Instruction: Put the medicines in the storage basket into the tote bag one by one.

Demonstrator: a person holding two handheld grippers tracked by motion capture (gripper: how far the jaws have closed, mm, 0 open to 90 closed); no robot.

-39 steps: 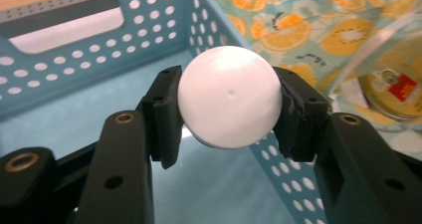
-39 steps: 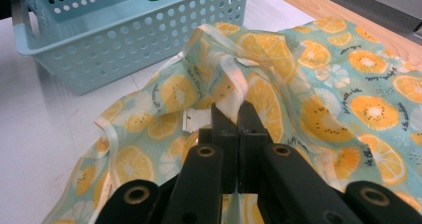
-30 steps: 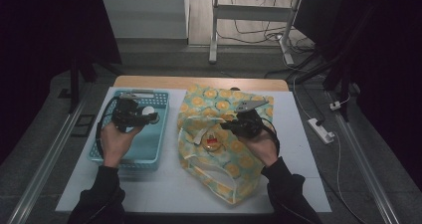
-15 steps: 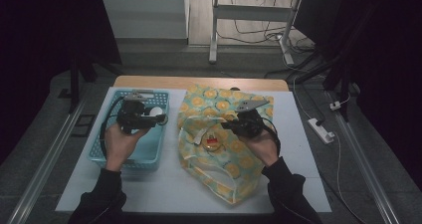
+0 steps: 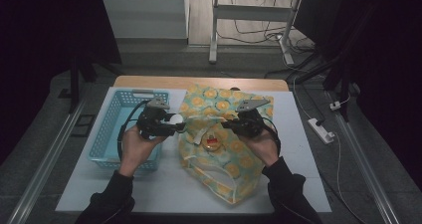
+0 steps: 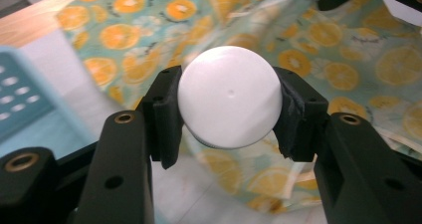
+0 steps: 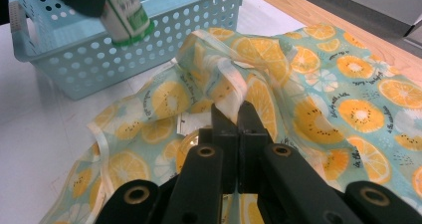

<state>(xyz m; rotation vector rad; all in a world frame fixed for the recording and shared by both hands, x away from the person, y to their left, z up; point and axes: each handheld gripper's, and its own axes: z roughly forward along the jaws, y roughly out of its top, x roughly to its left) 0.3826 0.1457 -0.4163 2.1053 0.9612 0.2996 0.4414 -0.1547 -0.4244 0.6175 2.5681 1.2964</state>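
A small container with a round white cap (image 6: 230, 97) and a green-and-white label (image 7: 127, 12) is held in the air between the light blue perforated plastic basket (image 5: 112, 134) and the pale green fabric bag printed with orange slices (image 5: 234, 169). In the left gripper view the cap faces the camera, smooth and glossy with a tiny dimple at its middle. The bag lies flat and crumpled on the white table top (image 5: 298, 134), its mouth turned toward the basket; a small round item with a red patch (image 5: 211, 143) sits at the opening.

The left gripper (image 5: 175, 126) has its jaws set about half apart, the pads pressed on both sides of the container just under the cap, so the container is gripped and carried clear of the table. It hangs just past the basket's right wall, close to the bag's raised lip. The right gripper (image 5: 230, 126) has its jaws closed tight together on a fold of the bag's cream-trimmed rim (image 7: 234, 92), lifting that edge so the fabric tents up and the mouth gapes.

The basket stands near the table's left edge, its right wall just beside the bag. A strip of bare white table lies in front of both, toward the person, and another to the right of the bag. The wooden table edge (image 5: 199, 82) runs along the far side behind basket and bag
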